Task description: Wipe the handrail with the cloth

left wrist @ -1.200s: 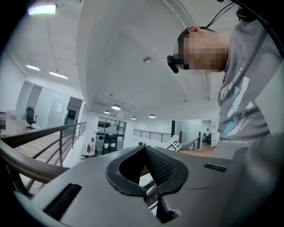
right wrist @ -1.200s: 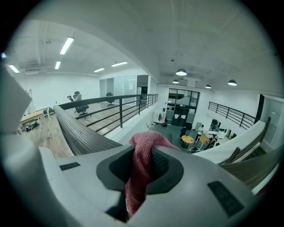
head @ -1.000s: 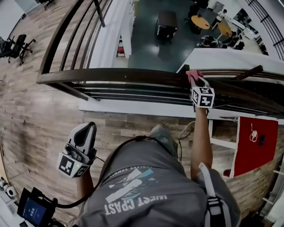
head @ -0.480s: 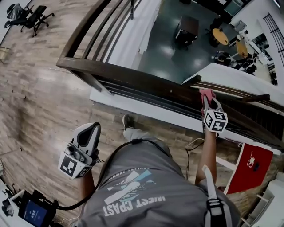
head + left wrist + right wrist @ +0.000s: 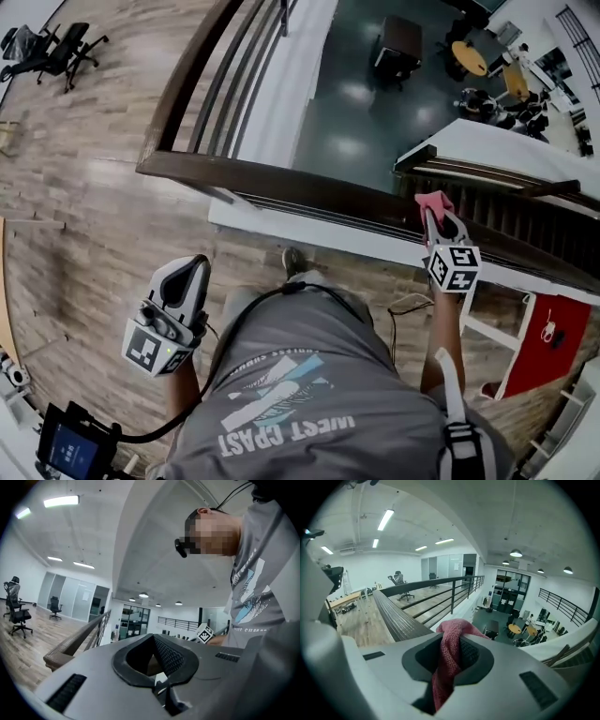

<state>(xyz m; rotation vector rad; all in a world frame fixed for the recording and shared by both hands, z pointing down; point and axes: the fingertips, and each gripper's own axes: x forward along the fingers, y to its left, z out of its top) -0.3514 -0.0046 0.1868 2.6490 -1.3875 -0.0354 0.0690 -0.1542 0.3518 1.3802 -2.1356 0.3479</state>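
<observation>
A dark brown handrail (image 5: 281,183) crosses the head view from left to right, above a drop to a lower floor. My right gripper (image 5: 437,217) is shut on a pink cloth (image 5: 432,201), which presses on the rail top at the right. In the right gripper view the cloth (image 5: 449,654) bunches between the jaws, with the handrail (image 5: 396,616) running off to the left of it. My left gripper (image 5: 184,270) hangs low by the person's side, well short of the rail. Its jaws are shut with nothing between them in the left gripper view (image 5: 157,660).
Beyond the rail lies a lower floor (image 5: 356,103) with tables and chairs. A second rail (image 5: 192,70) leads away at the left corner. Office chairs (image 5: 52,47) stand on the wooden floor at upper left. A red board (image 5: 544,342) is at right, a screen device (image 5: 70,448) at lower left.
The head view has swung, so the rail now runs more slanted. My right gripper stays on the rail with the cloth. The left gripper has barely moved.
</observation>
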